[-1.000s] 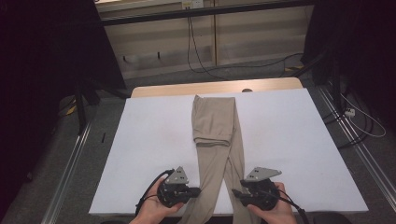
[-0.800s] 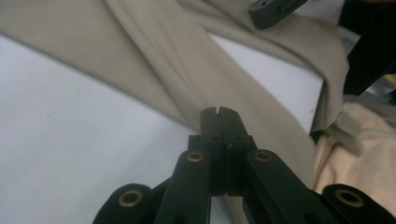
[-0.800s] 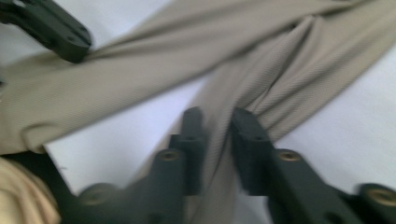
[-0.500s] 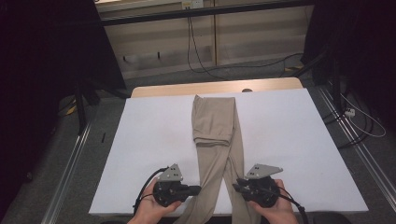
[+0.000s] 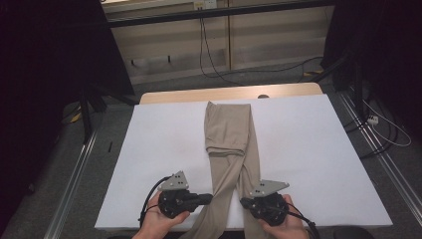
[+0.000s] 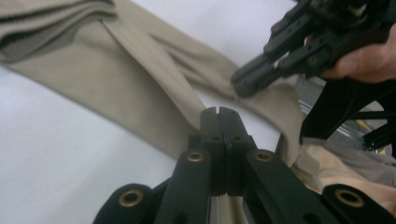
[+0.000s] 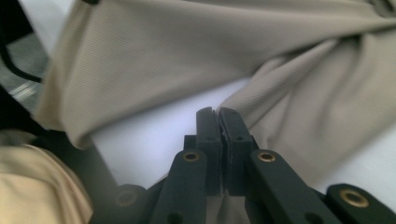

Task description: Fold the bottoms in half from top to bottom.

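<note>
At the table's near edge both grippers' fingers pinch the trousers (image 5: 230,149), left gripper (image 5: 208,198) and right gripper (image 5: 245,202)

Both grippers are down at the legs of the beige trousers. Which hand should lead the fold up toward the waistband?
Left, narrowly. The left gripper is shut on the edge of one leg of the beige trousers. The right gripper has just been closing on the other leg's edge, so its grip may be less settled.

Hand-held gripper (image 6: 219,112) clamped on beige trousers (image 6: 116,79), white table (image 6: 56,158)
</note>
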A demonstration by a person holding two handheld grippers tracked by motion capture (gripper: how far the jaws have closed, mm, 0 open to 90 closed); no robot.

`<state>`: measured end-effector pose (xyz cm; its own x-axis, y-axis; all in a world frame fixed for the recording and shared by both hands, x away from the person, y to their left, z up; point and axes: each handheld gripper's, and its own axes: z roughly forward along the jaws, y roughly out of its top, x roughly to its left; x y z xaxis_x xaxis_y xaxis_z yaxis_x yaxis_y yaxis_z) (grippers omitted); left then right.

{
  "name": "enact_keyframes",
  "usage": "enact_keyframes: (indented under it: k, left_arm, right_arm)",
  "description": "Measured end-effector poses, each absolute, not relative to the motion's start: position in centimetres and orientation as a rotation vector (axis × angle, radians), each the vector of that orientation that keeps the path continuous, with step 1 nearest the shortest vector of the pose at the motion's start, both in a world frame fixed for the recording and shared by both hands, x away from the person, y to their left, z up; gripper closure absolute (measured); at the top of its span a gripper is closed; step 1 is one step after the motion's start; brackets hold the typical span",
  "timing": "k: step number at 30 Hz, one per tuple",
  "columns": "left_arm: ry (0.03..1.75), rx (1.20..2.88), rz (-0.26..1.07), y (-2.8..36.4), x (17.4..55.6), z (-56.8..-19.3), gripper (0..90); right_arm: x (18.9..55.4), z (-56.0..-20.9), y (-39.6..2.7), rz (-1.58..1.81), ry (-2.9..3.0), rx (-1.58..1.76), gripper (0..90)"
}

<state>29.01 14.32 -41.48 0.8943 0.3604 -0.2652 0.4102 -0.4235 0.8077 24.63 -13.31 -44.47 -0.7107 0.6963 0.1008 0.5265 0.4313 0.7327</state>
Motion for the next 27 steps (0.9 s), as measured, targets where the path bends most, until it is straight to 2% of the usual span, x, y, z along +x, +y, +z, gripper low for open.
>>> enact_keyframes:
  k: [7,10,11,15,19,20,25,26,27]
  left_arm:
    - [0.512,2.019,-0.07,13.4,28.7,-40.0,90.0]
    - [0.497,2.028,-0.085,12.7,28.7,-40.0,90.0]
    - [0.497,2.028,-0.085,12.7,28.7,-40.0,90.0]
    - [0.468,2.06,-0.114,11.5,28.1,-40.4,90.0]
    - [0.43,2.091,-0.123,9.8,27.6,-40.5,90.0]
    - [0.415,2.102,-0.133,9.0,27.5,-40.5,90.0]
    - [0.396,2.113,-0.15,7.6,27.5,-40.7,90.0]
    - [0.383,2.12,-0.155,6.8,27.6,-40.8,90.0]
    - [0.377,2.123,-0.161,6.5,27.6,-40.9,90.0]
  right_arm:
    - [25.8,-44.8,-9.7,1.19,2.57,1.053,86.9]
    - [25.8,-45.3,-8.7,1.218,2.598,1.06,77.2]
    - [25.8,-45.3,-8.7,1.218,2.598,1.06,77.2]
    - [25.1,-44.6,-10.8,1.237,2.564,1.108,73.4]
    - [24.2,-44.1,-14.1,1.094,2.408,1.113,71.5]
    - [24.1,-44.2,-15.5,1.087,2.393,1.156,67.2]
    - [24.0,-45.4,-15.7,1.11,2.427,1.171,61.6]
    - [24.1,-45.7,-15.1,1.09,2.415,1.13,63.5]
    - [24.0,-45.6,-14.7,1.045,2.409,1.097,70.0]
